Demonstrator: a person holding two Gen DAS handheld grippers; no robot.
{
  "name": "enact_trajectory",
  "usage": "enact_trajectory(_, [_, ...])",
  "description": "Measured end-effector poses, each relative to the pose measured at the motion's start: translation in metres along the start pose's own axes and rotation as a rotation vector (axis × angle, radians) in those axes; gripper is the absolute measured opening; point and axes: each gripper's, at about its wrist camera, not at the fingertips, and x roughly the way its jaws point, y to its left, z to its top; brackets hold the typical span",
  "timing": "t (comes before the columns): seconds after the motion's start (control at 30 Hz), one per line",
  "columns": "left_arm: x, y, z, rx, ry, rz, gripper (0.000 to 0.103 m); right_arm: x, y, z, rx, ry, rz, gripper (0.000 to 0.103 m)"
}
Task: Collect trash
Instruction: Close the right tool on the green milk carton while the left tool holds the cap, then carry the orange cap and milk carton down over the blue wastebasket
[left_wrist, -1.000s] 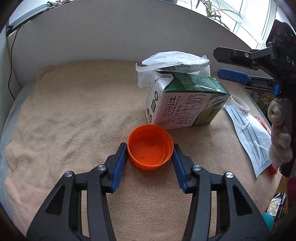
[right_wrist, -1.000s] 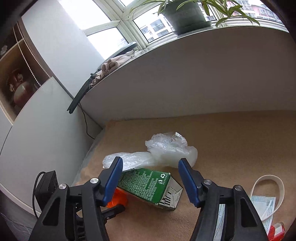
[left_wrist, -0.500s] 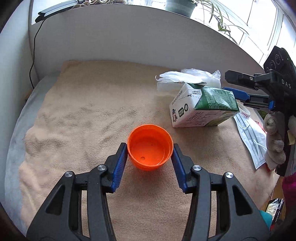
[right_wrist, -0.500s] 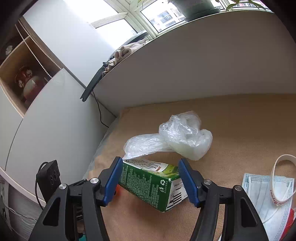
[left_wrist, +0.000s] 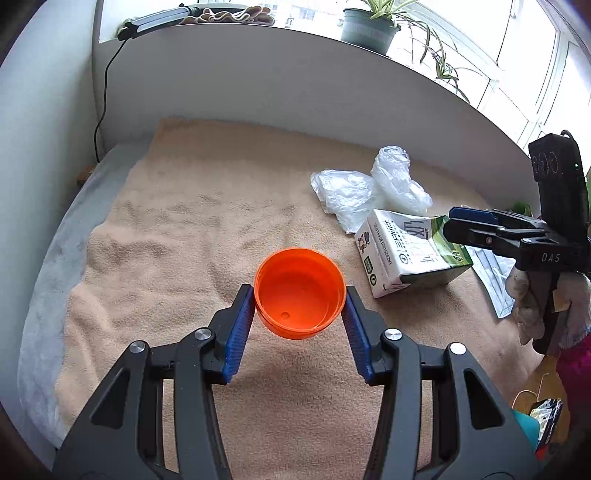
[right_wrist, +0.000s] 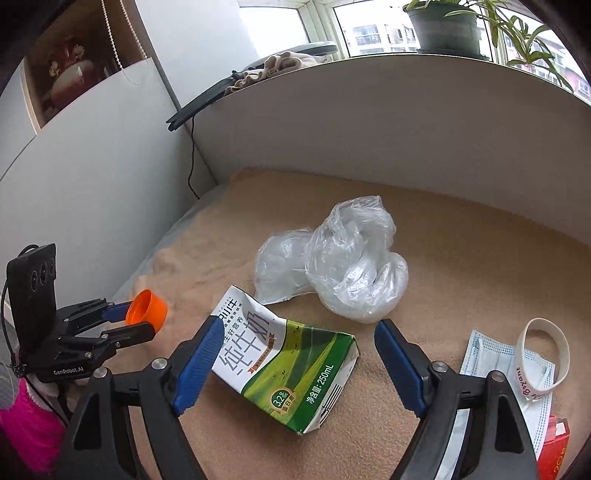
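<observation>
Left jaws clamped on orange cup, right jaws opening around milk carton, wristband only in right view.

The milk carton carries large Chinese characters "纯牛奶" on its white panel, a round gold badge reading "3.2g", and "净含量: 250mL" in white along its green side. In the left wrist view the same characters show on the carton's white face beside a small cartoon cow. The left gripper bears "GenRobot.AI" on its black body. The right gripper bears "DAS". The white wristband has red script, seemingly "Bryant".
</observation>
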Motion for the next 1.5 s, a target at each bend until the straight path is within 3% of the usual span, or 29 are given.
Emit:
enact_trajectory(0.13, [-0.003,-0.002,-0.003,-0.005,-0.002,-0.001,0.049,0.011,-0.005,0.01,0.044,-0.008,0.068,0.085])
enact_trajectory(0.27, [-0.008,-0.003,-0.007,-0.008,-0.003,-0.001,0.049,0.017,-0.003,0.006,0.069,0.044,0.122,0.081])
enact_trajectory(0.53, [-0.023,0.0,-0.02,-0.009,-0.014,0.01,0.049,-0.007,0.042,-0.031,-0.075,0.153,0.231,0.08])
enact_trajectory(0.73, [-0.027,0.005,-0.037,-0.026,-0.005,0.02,0.049,-0.001,0.078,-0.04,-0.221,0.144,-0.007,0.086])
enact_trajectory(1.07, [-0.012,0.003,-0.06,-0.011,0.029,0.066,0.049,0.044,0.104,-0.045,-0.296,0.161,-0.18,0.086])
enact_trajectory(1.17, [-0.014,0.004,-0.061,-0.018,0.018,0.069,0.049,0.049,0.105,-0.047,-0.292,0.162,-0.194,0.069])
enact_trajectory(1.5, [-0.032,-0.001,-0.072,-0.019,-0.013,0.073,0.049,0.018,0.118,-0.075,-0.255,0.074,-0.242,0.067])
